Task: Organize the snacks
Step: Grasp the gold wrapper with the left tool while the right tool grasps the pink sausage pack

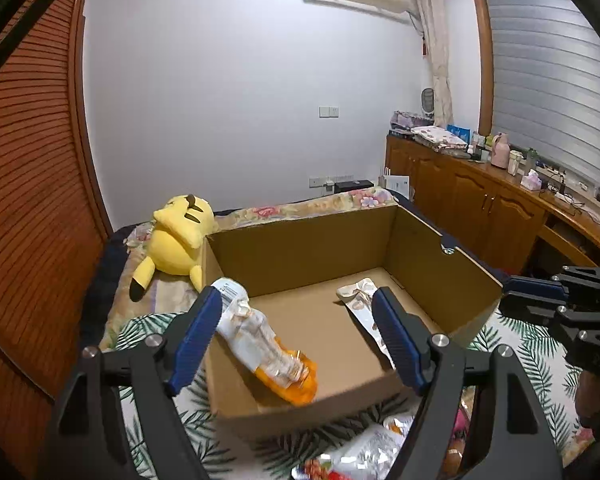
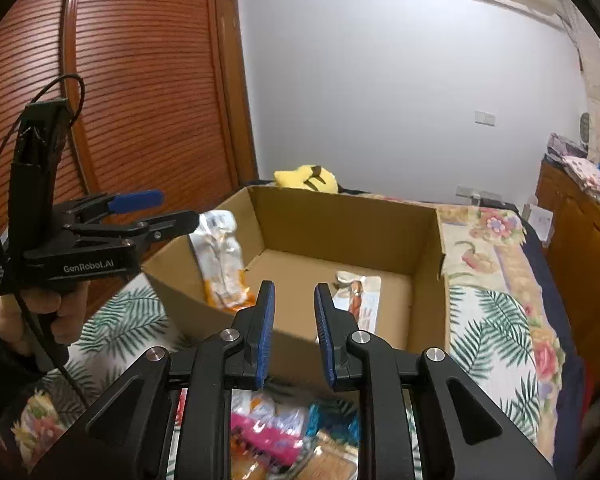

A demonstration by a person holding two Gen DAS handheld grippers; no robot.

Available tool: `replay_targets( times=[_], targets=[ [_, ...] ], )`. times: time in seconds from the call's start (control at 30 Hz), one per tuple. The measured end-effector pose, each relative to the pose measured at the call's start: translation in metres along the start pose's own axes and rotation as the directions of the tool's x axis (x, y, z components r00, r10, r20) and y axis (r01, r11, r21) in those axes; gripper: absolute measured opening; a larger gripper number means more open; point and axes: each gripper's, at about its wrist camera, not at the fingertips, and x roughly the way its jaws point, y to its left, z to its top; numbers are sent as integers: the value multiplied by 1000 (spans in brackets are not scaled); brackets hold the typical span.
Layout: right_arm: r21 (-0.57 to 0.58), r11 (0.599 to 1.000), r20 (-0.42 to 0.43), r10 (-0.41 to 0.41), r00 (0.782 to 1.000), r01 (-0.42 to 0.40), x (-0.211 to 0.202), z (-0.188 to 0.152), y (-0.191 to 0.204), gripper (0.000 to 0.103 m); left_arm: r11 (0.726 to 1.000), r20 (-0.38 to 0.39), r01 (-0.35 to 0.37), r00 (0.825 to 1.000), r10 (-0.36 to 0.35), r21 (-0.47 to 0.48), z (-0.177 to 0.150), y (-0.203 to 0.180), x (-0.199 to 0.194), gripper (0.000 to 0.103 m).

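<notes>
An open cardboard box [image 1: 320, 240] stands on the bed; it also shows in the right wrist view [image 2: 340, 216]. An orange and white snack bag [image 1: 268, 344] leans against the box's left wall [image 2: 220, 264]. A flat silver snack packet [image 1: 360, 300] lies on the box floor [image 2: 360, 300]. My left gripper [image 1: 298, 308] is open and empty above the box's near left part; from the right wrist view it [image 2: 156, 208] hangs at the box's left rim. My right gripper [image 2: 294, 300] is open and empty before the box's near wall. It also shows in the left wrist view [image 1: 512, 296]. Several loose snack packets [image 2: 284, 432] lie below it.
A yellow plush toy [image 1: 176, 240] lies behind the box's far left corner. The bed has a leaf and flower cover [image 2: 500, 320]. A slatted wooden wardrobe [image 1: 28, 184] stands at the left. A wooden cabinet [image 1: 480, 200] with bottles and cloths runs along the right.
</notes>
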Motion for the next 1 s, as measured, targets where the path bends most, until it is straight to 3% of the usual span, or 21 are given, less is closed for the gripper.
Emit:
replay_targets(
  times=[0.4,0.57,0.8,1.0],
  targets=[
    [52,998,-34,-29,999,30,-41,-48,12,23,1000,0,22,1000,-22,16,-52,-12,-60,81],
    [61,998,-76,-18,997,23,-40,-69,19,23,999,-54,34,998,-32,20,-86,-21,-62,81],
    [77,997,-151,19,988,-7,-14,-96,30,40,999,-166,47,985,-45,9,-138,-23,-48,81],
    [82,997,-214,24,977,-7,10,-116,35,41,999,-242,47,969,-42,15,-168,-23,-35,81]
  ],
)
